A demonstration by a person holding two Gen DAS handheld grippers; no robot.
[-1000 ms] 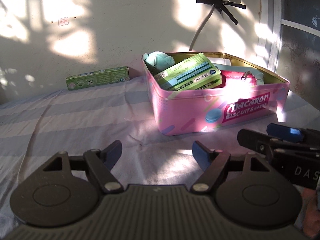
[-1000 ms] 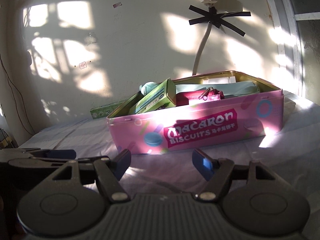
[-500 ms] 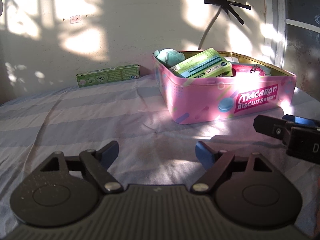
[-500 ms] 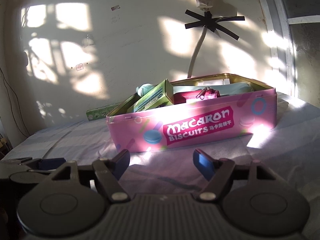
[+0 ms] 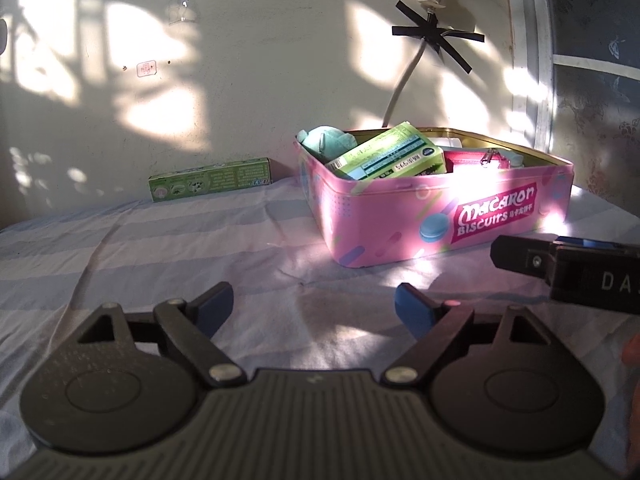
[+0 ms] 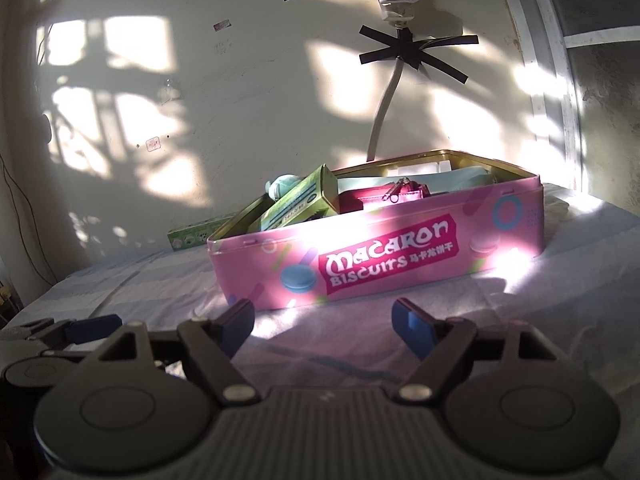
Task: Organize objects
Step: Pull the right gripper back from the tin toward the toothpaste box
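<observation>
Glossy pink rectangular tin [image 5: 400, 216], perhaps metal, on creased striped cloth [image 5: 160, 248]; both tongs [image 5: 314, 306] [image 6: 322, 318] just widened, empty.

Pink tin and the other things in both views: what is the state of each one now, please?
Pink tin: lid off, filled, on the striped cloth.
Green carton: inside tin, tilted.
Red zip pouch: inside tin, zipped.
Long green box: outside tin, flat by the wall.
Left tongs: open, empty, just opening.
Right tongs: open, empty, just opening.
</observation>
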